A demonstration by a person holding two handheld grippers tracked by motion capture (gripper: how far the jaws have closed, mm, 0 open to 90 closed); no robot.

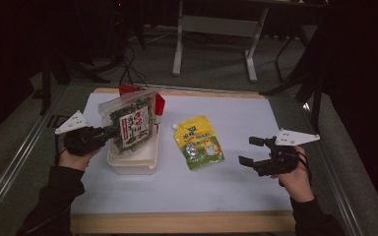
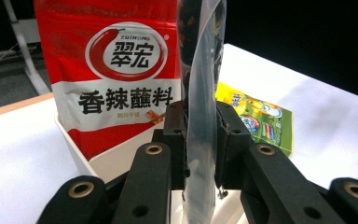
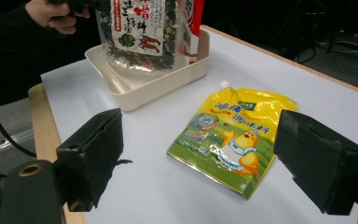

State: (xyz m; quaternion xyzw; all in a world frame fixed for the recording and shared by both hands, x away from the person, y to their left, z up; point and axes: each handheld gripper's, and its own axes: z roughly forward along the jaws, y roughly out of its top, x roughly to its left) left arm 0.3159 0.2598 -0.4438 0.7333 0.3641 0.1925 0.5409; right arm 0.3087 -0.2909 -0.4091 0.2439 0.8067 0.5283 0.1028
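Clamped clear bag (image 2: 200,93) over cream tray (image 1: 130,160), apparently.

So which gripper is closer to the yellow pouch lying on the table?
Right. The right gripper hovers open just beside the yellow pouch; the left gripper is farther off, clamping a clear bag over the tray.

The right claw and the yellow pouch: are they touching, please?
Apart. The right gripper view shows the open right claw short of the yellow pouch, with bare table between its fingers.
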